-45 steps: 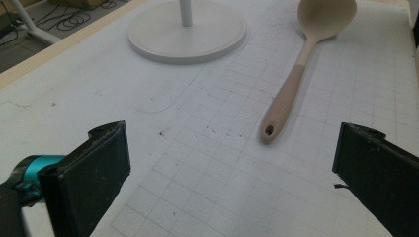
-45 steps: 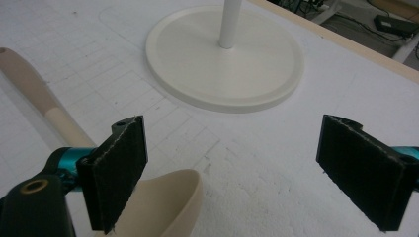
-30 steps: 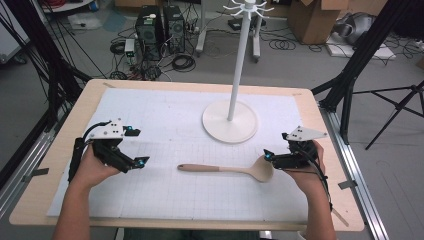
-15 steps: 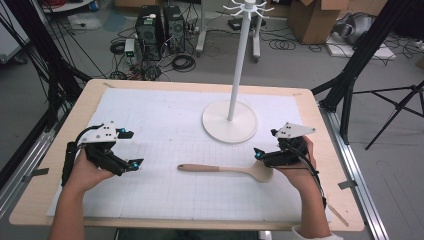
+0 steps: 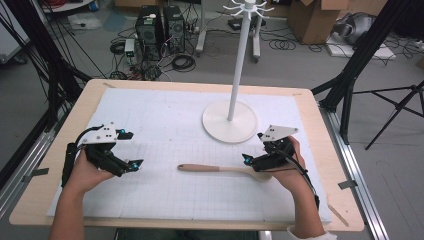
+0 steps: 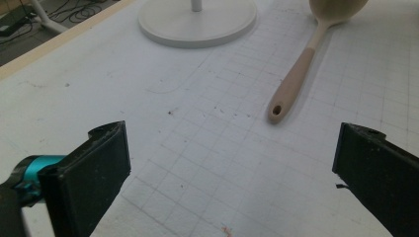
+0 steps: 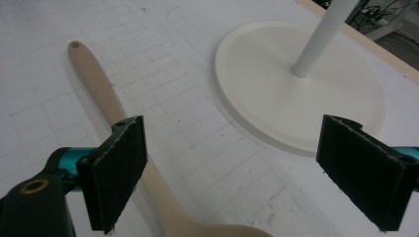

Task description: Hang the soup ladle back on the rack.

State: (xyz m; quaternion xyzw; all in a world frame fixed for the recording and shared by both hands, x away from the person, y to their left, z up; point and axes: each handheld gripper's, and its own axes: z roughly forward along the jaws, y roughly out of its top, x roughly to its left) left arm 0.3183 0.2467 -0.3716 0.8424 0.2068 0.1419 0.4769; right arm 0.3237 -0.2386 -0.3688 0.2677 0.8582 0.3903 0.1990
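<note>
While fingers gape, spoon lies below.

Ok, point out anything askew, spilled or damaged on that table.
Nothing stands out. The pale wooden spoon lies flat on the white gridded mat, and the white round-based hook stand is upright. The mat carries only small specks.

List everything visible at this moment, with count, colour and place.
Wooden spoon: one, light wood, lying on the mat, bowl end toward the right hand-held gripper.
Stand: one, white, round base and pole with hooks on top, far centre of the mat.
Mat: one, white with a grid, covering the table.
Table: one, light wood.
Computer towers: two, black, on the floor beyond the table.
Cardboard boxes: brown, floor at far right.
Left hand-held gripper: black, open, near left.
Right hand-held gripper: black, open, above the spoon's bowl end.
</note>
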